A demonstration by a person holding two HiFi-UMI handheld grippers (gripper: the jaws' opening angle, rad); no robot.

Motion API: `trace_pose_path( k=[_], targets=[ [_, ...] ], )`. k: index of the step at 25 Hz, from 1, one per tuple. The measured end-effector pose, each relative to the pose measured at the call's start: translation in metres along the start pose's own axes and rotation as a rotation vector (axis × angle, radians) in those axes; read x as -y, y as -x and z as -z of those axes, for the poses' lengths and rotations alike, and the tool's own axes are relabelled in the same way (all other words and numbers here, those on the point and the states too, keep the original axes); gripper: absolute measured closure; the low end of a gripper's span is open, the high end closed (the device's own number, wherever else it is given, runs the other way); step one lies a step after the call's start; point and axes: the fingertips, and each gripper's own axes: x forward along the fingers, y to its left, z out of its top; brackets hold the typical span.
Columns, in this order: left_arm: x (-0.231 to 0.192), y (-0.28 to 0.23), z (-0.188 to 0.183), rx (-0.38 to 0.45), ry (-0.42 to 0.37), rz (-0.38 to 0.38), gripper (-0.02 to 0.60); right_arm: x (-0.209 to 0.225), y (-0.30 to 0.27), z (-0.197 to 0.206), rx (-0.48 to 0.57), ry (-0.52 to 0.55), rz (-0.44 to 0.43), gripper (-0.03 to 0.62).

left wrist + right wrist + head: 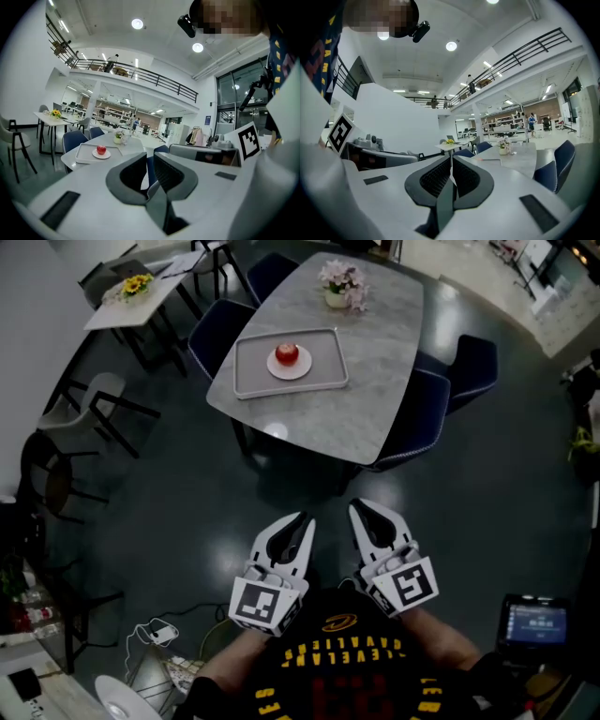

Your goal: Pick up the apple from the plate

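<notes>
The apple (287, 354) sits on the plate (300, 370) at the middle of the tray (246, 381), which lies by the bench's (347, 413) left edge. Both hand-held grippers are held close to the person, well apart from the bench.

The left hand-held gripper (302, 519) has its jaws only slightly apart and holds nothing. The right hand-held gripper (359, 507) has its jaws together, also empty.

Likely risks:
- Either would probably have to open wider first, or its tips would knock the apple instead of straddling it.
- A round apple that gets nudged could roll off the plate, or push the plate across the tray.
- A chair (427, 418) at the near edge could block the approach.

Count:
- one apple
- one plate
- one tray
- one flower pot (337, 296), near the far edge
- two hand-held grippers
</notes>
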Motion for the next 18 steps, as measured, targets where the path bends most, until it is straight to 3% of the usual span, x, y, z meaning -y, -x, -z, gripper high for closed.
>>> trace_pose_path(
  k=[9,13,18],
  targets=[
    [-0.071,-0.007,-0.021,0.01,0.059,0.018,0.534,-0.014,-0.071,0.001,-0.032,0.003,0.017,0.588],
    [-0.081,-0.015,-0.011,0.016,0.086,0.05,0.534,-0.014,-0.088,0.0,-0.023,0.011,0.02,0.588],
    [-0.089,-0.02,-0.012,-0.009,0.082,0.033,0.534,-0.014,-0.097,0.005,-0.035,-0.008,0.008,0.588]
  ],
)
